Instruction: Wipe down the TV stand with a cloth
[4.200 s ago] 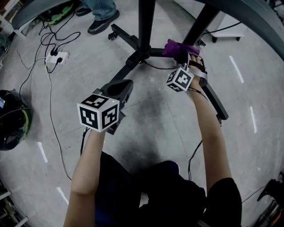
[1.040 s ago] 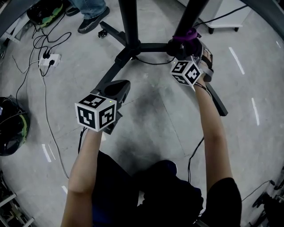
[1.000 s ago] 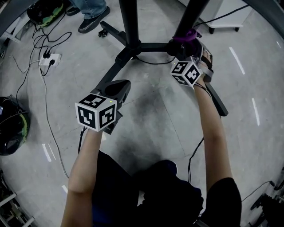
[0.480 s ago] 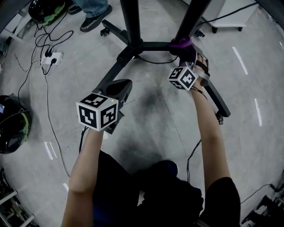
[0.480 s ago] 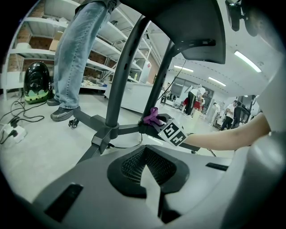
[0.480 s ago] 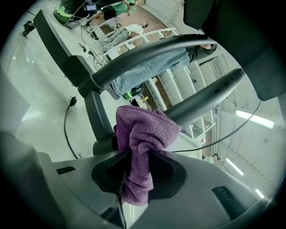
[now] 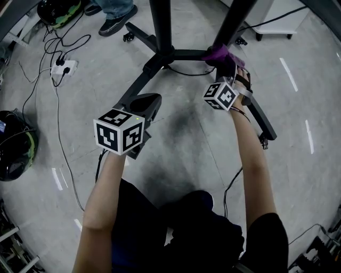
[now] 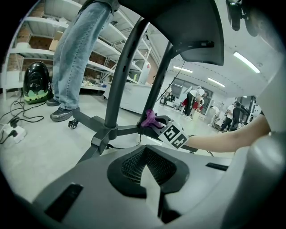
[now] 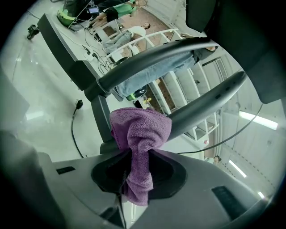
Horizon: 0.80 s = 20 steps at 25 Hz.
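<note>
We reckon the purple cloth (image 9: 140,134), pinched by one thin fold in the right gripper (image 9: 136,166) against the TV stand leg (image 7: 186,54) at upper centre, could snag and pull free; the left gripper (image 8: 147,169) idles with jaws together, empty.

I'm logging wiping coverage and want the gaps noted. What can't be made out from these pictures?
- Whether the purple cloth touches the TV stand: the cloth itself covers the spot in the right gripper view, and the right hand-held gripper covers it in the head view.
- The stand's upper columns, head view: cut off by the top edge.
- Dust on the stand: too small in any view.
- The bystander above the legs: cut off by the edges.
</note>
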Tool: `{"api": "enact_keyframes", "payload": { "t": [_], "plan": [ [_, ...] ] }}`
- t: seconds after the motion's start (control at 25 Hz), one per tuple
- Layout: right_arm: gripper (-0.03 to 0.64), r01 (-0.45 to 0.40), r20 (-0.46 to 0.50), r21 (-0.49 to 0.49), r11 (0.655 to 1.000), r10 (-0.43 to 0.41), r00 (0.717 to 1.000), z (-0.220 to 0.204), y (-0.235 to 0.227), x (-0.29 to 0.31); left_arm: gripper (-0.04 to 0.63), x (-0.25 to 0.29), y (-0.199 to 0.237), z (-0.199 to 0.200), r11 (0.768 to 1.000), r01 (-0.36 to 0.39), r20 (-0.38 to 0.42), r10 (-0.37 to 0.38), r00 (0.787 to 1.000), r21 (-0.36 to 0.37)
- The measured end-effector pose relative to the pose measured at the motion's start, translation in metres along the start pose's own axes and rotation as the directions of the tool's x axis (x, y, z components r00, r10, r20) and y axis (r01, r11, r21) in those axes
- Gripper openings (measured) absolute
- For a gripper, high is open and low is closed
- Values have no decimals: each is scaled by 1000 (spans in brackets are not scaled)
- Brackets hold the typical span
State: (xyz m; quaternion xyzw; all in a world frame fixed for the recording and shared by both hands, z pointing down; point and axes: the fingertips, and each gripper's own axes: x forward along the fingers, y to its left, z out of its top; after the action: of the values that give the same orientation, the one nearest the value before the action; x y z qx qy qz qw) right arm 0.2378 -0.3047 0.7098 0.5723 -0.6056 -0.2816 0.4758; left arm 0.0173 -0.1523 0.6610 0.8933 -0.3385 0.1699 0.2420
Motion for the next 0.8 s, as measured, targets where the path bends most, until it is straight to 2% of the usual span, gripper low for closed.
{"api": "enact_keyframes", "payload": {
  "t": [0.24,0.48,0.64,0.8],
  "plan": [
    [118,-13,41,52,999,11,999,18,-4,-22,8,-20,11,7,1000,-26,20,26,999,-4],
    [118,-62,135,84,995,50,990,71,6,-51,8,-51,27,7,999,-53,36,53,998,0],
    [118,-141,229,80,987,119,966,121,28,-75,8,-84,41,7,996,-85,51,84,995,7],
    [118,-236,326,49,971,208,922,171,62,-99,8,-119,66,3,990,-144,59,143,988,11]
  ]
}}
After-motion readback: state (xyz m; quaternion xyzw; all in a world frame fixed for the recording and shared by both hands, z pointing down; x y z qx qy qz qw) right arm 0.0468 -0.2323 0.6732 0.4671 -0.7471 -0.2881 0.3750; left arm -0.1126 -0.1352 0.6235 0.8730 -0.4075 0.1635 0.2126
